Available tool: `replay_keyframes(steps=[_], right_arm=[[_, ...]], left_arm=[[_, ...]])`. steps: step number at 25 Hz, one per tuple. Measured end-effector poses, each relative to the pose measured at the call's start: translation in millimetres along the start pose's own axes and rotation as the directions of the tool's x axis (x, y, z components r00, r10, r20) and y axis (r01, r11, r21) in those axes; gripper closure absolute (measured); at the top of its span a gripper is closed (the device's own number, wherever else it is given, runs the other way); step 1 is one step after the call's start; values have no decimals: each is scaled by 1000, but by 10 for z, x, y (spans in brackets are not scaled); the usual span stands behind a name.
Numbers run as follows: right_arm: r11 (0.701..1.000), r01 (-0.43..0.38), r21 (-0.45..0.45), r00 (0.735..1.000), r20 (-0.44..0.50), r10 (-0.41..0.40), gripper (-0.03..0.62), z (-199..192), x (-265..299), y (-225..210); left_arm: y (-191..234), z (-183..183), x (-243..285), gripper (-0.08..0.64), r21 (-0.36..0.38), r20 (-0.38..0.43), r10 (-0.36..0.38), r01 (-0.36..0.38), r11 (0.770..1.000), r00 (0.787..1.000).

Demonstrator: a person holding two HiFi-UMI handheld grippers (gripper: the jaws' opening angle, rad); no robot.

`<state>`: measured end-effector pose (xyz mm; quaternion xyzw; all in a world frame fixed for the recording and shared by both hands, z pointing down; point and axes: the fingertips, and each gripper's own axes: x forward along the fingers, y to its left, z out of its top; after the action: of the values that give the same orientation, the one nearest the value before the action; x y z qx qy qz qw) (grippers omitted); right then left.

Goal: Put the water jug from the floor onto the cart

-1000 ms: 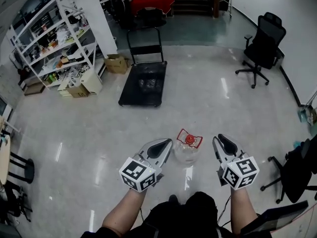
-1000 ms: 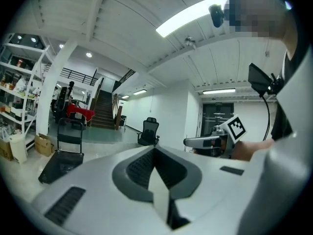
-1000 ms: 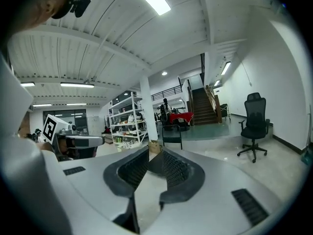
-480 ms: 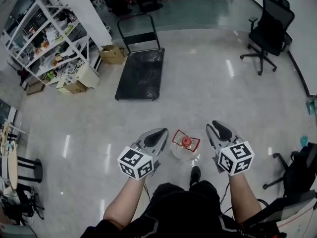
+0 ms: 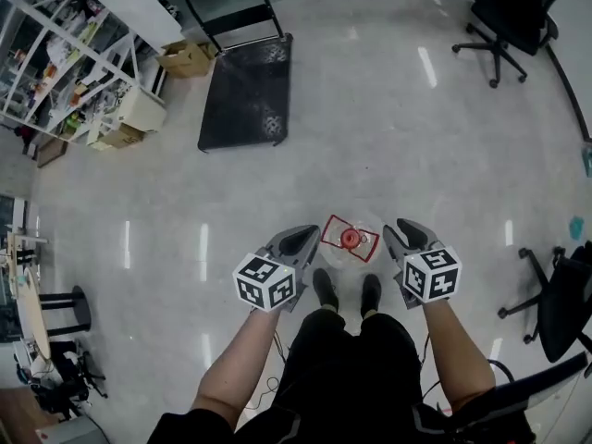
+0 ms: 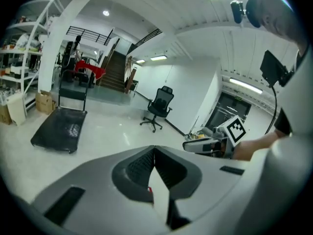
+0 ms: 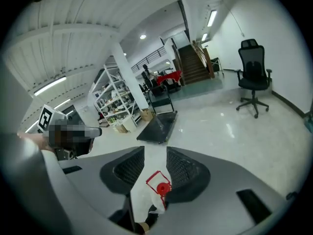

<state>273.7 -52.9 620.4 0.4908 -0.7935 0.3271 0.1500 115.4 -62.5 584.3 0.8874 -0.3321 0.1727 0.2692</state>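
Observation:
The clear water jug [image 5: 350, 248], with a red cap and a red square handle, stands on the floor just in front of the person's shoes. My left gripper [image 5: 310, 236] is close beside it on the left, jaws shut with nothing held; in the left gripper view [image 6: 154, 151] the tips meet. My right gripper [image 5: 393, 230] is close on the jug's right. Its jaws are opening and hold nothing. In the right gripper view [image 7: 155, 152] the jug [image 7: 157, 186] shows below the gap. The black flat cart [image 5: 245, 86] with its upright push handle stands farther off, to the upper left.
White shelving [image 5: 55, 54] and cardboard boxes [image 5: 185, 58] stand left of the cart. Black office chairs are at the upper right [image 5: 509, 12] and right edge [image 5: 564, 303]. A stool [image 5: 55, 308] is at the left. The person's shoes [image 5: 324, 289] are right behind the jug.
Both grippers have come down and now flank the jug closely. The view has tipped downward, so the cart sits higher in the picture. The right jaws have spread wider.

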Motion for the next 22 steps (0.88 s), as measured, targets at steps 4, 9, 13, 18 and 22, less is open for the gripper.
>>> replay_keyframes(steps=[4,9,13,18,22], right_arm=[[996,58,69,994,-100,-51,469,-576,422,-293],[976,118,181,973,-219,-77,465,-1487,959,-612],[944,194,269,942,-320,-102,443,-2141,1216,-829],[904,235,357,928,-360,-99,434,-2701,1434,-935],[887,244,393,923,-373,-88,436,-2970,1677,-1019]], left_arm=[[443,-569,429,569,-44,-117,2,-8,999,993],[999,-1401,1024,565,-83,-250,21,-43,996,968],[1293,-2008,1357,503,-109,-375,21,-66,992,927],[1487,-2722,1573,372,-100,-505,5,-64,993,863],[1591,-3077,1789,353,-93,-554,-23,-35,995,832]])
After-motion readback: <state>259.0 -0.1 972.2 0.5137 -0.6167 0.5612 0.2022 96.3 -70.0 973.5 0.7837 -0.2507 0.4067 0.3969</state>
